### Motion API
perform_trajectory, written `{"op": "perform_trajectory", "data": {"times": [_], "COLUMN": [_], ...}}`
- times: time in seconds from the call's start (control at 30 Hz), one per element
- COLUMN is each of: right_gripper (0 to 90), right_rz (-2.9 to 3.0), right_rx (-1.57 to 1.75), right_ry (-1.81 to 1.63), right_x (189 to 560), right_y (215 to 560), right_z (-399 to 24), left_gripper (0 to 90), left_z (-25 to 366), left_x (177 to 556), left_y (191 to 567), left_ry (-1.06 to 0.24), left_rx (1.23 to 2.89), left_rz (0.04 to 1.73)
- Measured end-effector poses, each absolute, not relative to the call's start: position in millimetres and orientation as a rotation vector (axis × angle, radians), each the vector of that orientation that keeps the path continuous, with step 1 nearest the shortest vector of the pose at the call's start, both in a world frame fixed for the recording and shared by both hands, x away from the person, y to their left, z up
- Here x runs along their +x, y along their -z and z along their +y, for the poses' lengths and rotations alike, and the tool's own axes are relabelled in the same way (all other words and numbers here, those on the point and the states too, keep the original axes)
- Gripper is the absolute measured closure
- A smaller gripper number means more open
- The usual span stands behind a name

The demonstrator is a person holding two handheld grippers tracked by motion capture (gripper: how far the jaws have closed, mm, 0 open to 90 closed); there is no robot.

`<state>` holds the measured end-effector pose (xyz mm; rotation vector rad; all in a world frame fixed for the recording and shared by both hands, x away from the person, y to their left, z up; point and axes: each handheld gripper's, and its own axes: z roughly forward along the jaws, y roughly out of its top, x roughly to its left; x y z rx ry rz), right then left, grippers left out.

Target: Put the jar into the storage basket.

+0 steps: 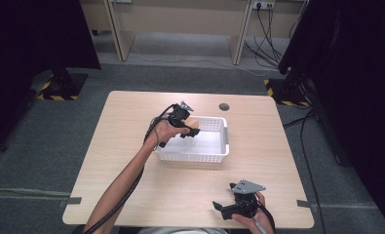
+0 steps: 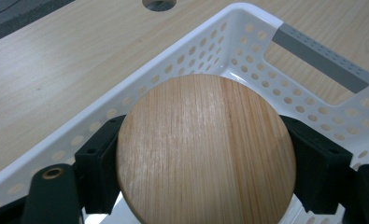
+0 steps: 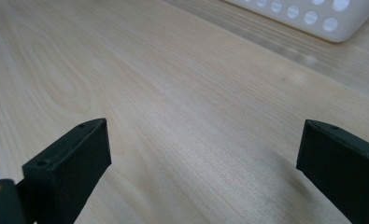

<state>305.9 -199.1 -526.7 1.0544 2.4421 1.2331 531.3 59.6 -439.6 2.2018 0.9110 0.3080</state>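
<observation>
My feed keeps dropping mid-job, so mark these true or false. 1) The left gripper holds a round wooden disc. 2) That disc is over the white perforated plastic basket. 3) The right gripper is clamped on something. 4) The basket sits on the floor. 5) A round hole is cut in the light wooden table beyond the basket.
1) True: the left gripper has its jaws pressed on both edges of the round wooden disc.
2) True: it hangs above a corner of the white perforated plastic basket.
3) False: the right gripper has its jaws apart with bare tabletop between them.
4) False: the basket stands on the light wooden table.
5) True: the round hole lies just past the basket.
</observation>
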Motion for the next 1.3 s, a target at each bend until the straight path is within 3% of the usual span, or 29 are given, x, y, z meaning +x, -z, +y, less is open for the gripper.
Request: {"op": "perform_trajectory", "data": {"times": [0.6,1.17,1.3], "right_gripper": [3.2,3.3,3.3], "right_rz": [2.444,2.443,2.443], "right_rx": [1.054,1.053,1.052], "right_ry": [-1.234,-1.236,-1.236], "right_x": [306.1,305.8,305.8], "right_y": [526.7,526.6,526.6], "right_z": [-199.0,-199.0,-199.0], "left_gripper": [23.2,22.4,12.4], "left_z": [48.9,49.6,48.1], "left_x": [541.1,541.2,539.0], "left_y": [466.2,468.0,465.0], "left_ry": [-0.316,-0.304,-0.309], "left_rx": [2.199,2.176,2.180], "left_rz": [0.943,0.945,0.936]}}
